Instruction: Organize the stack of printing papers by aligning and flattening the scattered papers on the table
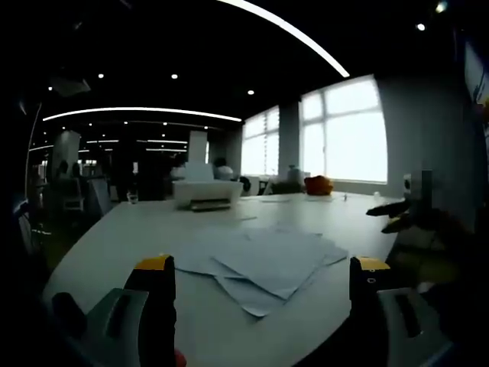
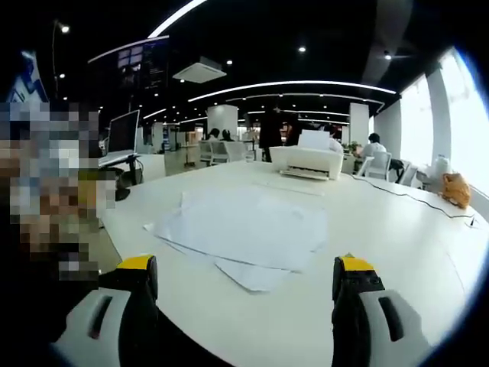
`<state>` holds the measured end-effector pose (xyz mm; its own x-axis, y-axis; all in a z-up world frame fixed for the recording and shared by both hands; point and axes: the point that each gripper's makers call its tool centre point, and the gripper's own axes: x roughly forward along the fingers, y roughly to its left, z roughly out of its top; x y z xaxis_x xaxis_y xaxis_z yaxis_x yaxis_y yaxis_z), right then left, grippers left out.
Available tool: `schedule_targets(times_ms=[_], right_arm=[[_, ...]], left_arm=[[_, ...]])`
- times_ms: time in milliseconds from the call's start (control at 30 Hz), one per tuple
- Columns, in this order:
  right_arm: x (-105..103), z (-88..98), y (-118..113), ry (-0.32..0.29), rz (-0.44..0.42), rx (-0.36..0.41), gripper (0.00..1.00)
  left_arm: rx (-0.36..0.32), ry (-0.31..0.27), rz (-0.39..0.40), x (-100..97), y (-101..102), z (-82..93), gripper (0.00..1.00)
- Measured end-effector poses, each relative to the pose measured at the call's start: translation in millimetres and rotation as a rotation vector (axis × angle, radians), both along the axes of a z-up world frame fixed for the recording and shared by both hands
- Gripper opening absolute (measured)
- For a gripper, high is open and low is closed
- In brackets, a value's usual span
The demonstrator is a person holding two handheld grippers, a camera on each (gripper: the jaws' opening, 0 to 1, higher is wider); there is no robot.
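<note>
Left gripper (image 1: 261,279) jaws wide apart, nothing between, hovering at near edge of white bench (image 1: 114,237). Scattered papers (image 1: 263,260) lying loose and fanned just ahead, slightly right of centre; printer (image 1: 208,191) well beyond. Right gripper (image 2: 244,279) likewise spread, empty; papers (image 2: 244,225) straight ahead on bench (image 2: 397,229), printer (image 2: 307,160) far behind.
</note>
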<state>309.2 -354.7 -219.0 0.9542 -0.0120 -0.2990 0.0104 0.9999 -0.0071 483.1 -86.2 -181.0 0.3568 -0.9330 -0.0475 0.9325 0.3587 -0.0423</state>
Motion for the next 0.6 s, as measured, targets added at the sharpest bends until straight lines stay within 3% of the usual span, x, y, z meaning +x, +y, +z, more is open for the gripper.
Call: schedule_targets(times_ms=[600], right_arm=[[27, -2.4, 12, 0.01, 0.04, -0.015, 0.9]], left_arm=[[-0.001, -0.001, -0.022, -5.7, -6, -0.4, 0.97]])
